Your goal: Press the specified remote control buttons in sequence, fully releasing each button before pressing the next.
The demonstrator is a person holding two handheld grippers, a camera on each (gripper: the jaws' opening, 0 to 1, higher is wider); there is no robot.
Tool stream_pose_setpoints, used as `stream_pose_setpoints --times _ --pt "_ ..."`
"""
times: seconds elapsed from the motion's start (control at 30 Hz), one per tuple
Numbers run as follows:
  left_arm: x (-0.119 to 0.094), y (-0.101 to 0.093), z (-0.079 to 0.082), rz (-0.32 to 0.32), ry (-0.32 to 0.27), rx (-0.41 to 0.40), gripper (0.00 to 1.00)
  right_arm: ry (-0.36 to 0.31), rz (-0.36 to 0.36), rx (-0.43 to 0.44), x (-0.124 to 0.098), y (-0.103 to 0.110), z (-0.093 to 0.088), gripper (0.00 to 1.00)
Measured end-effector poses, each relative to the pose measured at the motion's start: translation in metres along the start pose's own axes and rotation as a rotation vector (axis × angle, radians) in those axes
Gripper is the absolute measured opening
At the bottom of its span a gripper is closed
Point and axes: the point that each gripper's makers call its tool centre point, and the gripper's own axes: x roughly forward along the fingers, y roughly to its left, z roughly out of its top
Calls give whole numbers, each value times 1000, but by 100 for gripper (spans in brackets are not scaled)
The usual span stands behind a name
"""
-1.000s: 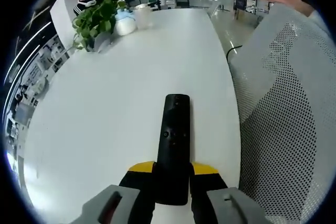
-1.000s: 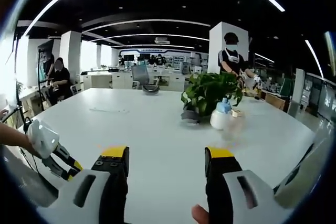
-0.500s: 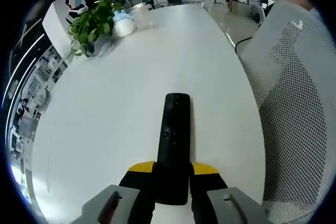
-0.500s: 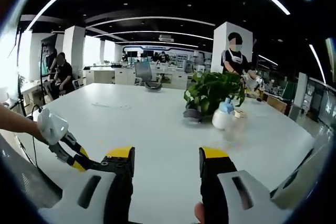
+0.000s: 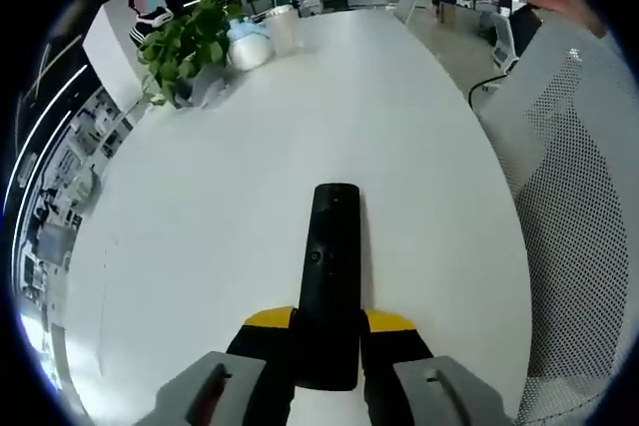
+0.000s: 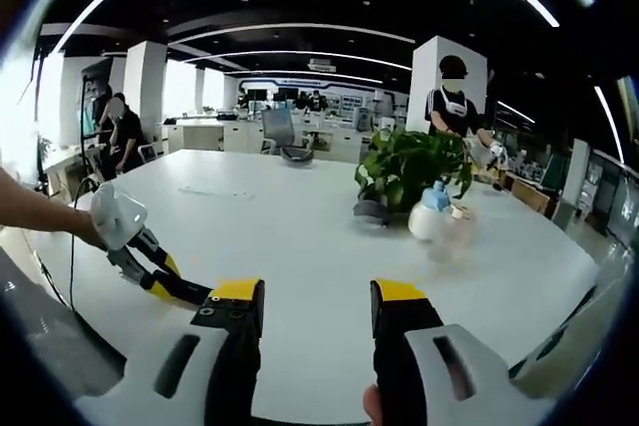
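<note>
So I'm holding the remote in my left gripper, fingers clamped on its near end, the rest sticking out over the white worktop toward the far edge where the plant and a white bottle are sitting; my right gripper is hanging over the worktop with fingers narrowly apart on nothing; the remote looks light, stiff and kinda slick plastic, so I'm guessing squeezing the sides low down leaves the buttons free, and pressing hard could tip it.

One remote, one plant, one bottle
</note>
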Motion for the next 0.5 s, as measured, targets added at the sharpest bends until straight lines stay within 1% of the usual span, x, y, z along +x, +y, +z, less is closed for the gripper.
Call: stream_pose_setpoints --times 0.07,0.17,0.4,0.5 --pt "2 3 0 3 10 18 24 1 0 -1 0 0 0 42" --pt "4 7 0 0 12 18 24 8 1 -1 0 0 -1 42" --pt "10 22 -6 -1 35 30 24 15 7 -7 0 2 -2 41" --pt "10 30 -5 6 38 42 24 23 13 -15 1 4 -3 40"
